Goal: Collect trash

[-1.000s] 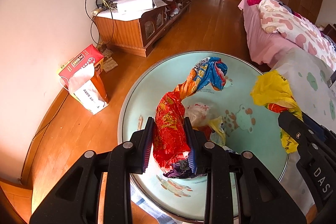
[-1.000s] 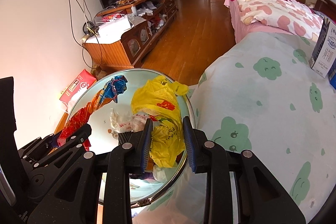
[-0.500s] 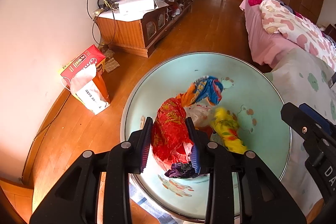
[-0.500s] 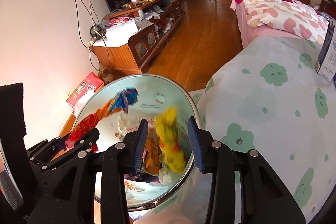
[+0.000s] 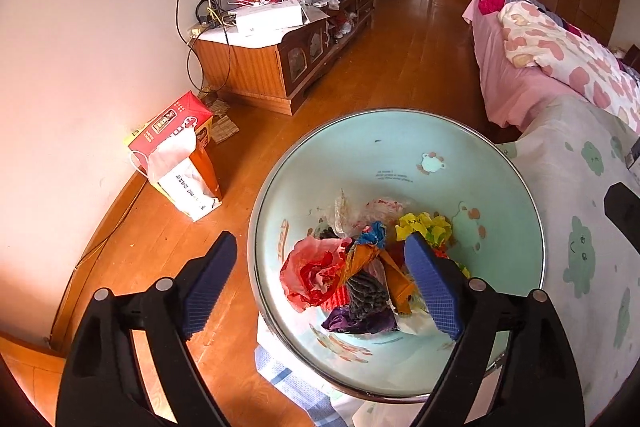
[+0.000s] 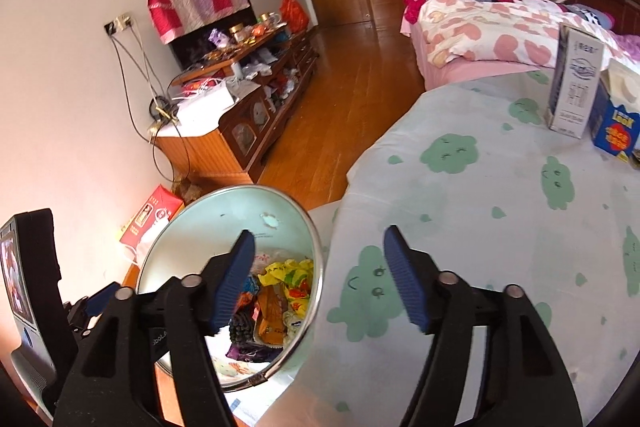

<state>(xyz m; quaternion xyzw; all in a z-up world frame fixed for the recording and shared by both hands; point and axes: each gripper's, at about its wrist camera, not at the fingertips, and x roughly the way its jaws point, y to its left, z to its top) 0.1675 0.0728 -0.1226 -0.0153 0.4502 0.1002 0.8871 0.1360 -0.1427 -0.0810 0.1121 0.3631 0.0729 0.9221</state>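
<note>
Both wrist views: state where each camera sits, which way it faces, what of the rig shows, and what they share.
Left wrist: on the left gripper, looking steeply down into the basin of trash; its own jaws stand open, nothing between the pads.
Right wrist: on the right gripper, looking down over the basin rim and the bedspread; jaws open and empty, left gripper at its lower left.
Shared: basin, yellow wrapper, red carton, cabinet.
</note>
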